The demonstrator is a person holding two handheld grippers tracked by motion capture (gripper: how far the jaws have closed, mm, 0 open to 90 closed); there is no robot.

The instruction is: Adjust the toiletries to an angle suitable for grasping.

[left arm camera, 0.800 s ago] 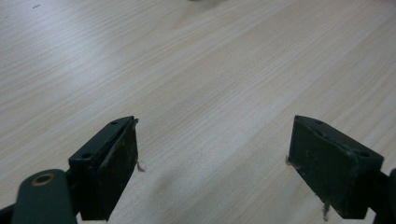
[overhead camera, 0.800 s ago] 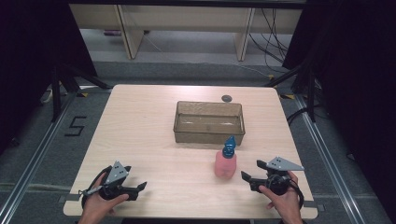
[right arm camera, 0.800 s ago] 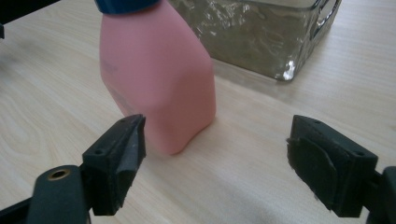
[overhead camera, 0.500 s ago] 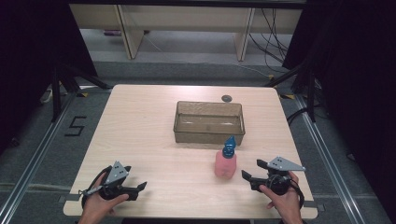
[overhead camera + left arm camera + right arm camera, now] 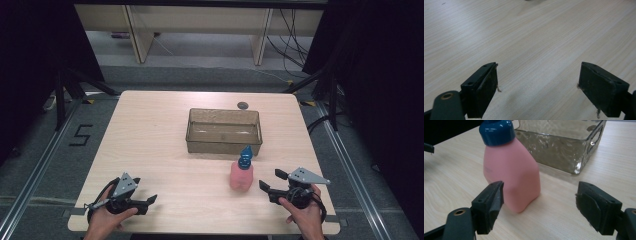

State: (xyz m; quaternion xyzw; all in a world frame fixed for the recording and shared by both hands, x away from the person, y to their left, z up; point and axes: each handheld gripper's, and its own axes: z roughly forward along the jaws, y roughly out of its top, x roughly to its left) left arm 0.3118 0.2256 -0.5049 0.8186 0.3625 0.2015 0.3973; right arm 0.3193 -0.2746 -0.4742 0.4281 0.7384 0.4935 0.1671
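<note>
Leftmost, the left gripper rests on the table, jaws wide apart over bare wood, nothing held. Right gripper jaws likewise spread, empty; pink bottle with blue cap stands upright just ahead of its fingers (no legible label), clear bin beyond.

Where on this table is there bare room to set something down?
The whole left half of the table is bare, from the clear bin to the left edge. It is crowded between the bin, the pink bottle and the right hand-held gripper.
</note>
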